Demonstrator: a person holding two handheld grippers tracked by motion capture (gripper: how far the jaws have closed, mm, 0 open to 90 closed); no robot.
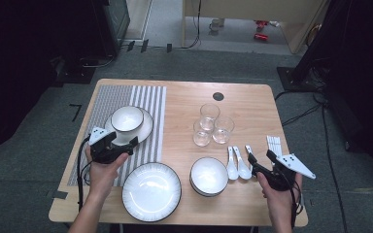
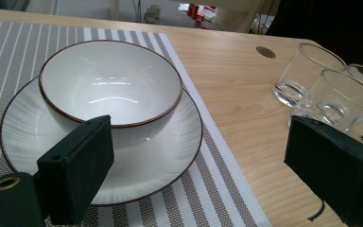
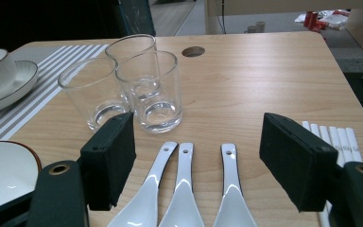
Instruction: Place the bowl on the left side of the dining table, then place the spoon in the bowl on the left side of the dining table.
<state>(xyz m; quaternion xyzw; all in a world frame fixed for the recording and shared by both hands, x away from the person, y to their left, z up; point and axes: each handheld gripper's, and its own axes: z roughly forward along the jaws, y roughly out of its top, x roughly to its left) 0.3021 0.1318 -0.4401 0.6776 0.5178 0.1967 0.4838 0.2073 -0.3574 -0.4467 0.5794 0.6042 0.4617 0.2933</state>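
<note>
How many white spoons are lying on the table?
3. The white spoons lie side by side on the wood in front of the glasses: the left spoon, the middle spoon and the right spoon, handles pointing toward the glasses. None seems hidden.

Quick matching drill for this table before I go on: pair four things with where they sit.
1 bowl on plate
2 glasses
3 spoons
4 empty plate

A near table edge, left of the stacked bowls
B on striped mat, by left gripper
C in front of right gripper
D mid-table, clustered

Pairs: 1-B, 2-D, 3-C, 4-A
</note>
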